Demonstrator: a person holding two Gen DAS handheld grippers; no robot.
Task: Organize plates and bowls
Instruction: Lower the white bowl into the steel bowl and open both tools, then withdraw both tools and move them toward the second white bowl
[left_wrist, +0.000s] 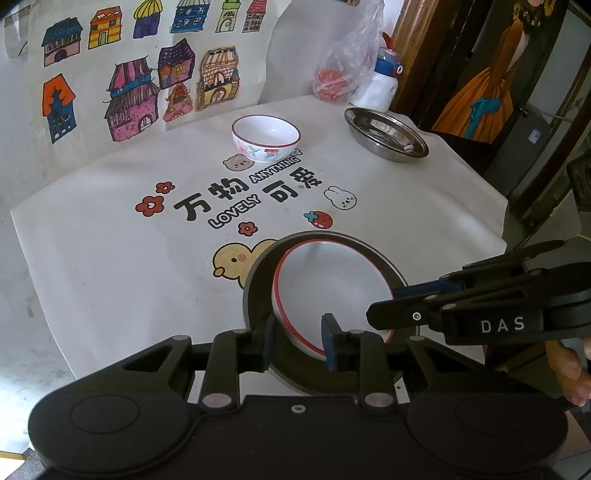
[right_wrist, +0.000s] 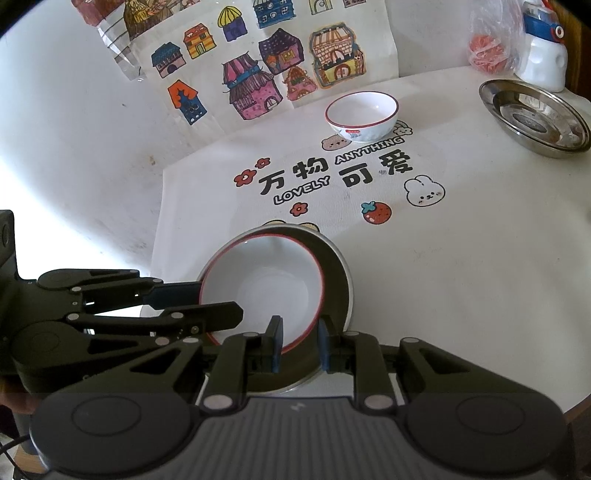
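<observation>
A white bowl with a red rim (left_wrist: 332, 284) (right_wrist: 266, 284) lies tilted inside a dark plate with a metal rim (left_wrist: 258, 291) (right_wrist: 336, 280) near the table's front edge. My left gripper (left_wrist: 300, 341) (right_wrist: 219, 301) straddles the bowl's near-left rim, one pad inside and one outside. A gap shows beside the wall, so it is open. My right gripper (right_wrist: 300, 343) (left_wrist: 382, 304) is shut on the bowl's opposite rim. A smaller white bowl with a red rim (left_wrist: 266, 138) (right_wrist: 362, 116) stands upright further back.
Stacked steel plates (left_wrist: 386, 133) (right_wrist: 533, 118) sit at the back right. Behind them are a plastic bag with something red (left_wrist: 340, 81) and a white bottle with a blue cap (left_wrist: 384, 85). The printed cloth's right edge (left_wrist: 498, 221) drops off beside dark furniture.
</observation>
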